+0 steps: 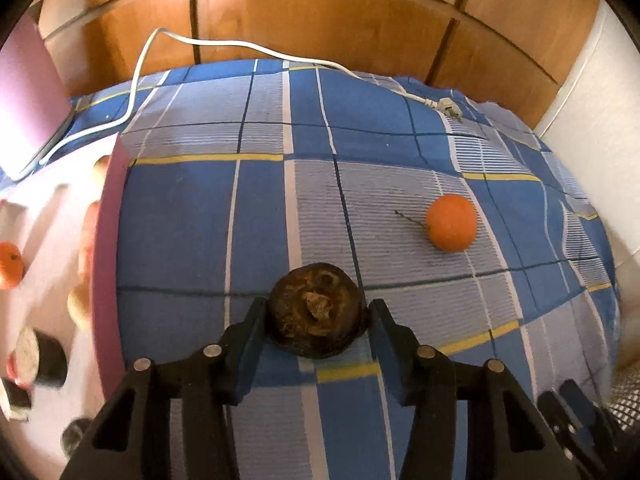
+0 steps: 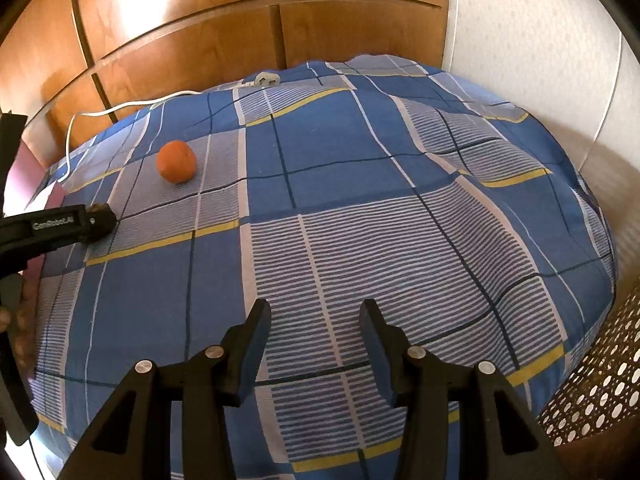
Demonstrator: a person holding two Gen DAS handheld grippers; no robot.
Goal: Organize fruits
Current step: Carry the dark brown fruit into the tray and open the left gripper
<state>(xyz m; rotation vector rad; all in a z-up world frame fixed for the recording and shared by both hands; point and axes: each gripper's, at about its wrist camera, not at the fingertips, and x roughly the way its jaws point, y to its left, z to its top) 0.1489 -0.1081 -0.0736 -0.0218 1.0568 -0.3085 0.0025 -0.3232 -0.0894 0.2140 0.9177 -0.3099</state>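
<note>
On the bed, over a blue plaid sheet: a dark, shrivelled round fruit sits between the fingers of the left gripper. Both pads meet its sides; jaws clamped on it, fruit resting on the sheet. Right of it and farther off, well apart, lies an orange with a thin stem, free on the fabric. At the left edge, a pink-rimmed box holds more items, blurred: a small orange fruit, pale round shapes, dark cylinders; contents hard to tell further. White power cord runs across the far side of the bed, plug lying on the sheet. Wooden wardrobe doors behind.

Right gripper hangs over bare sheet, jaws apart, nothing between them. From its view the left gripper enters at the left edge, orange beyond it. Perforated basket at lower right corner.
</note>
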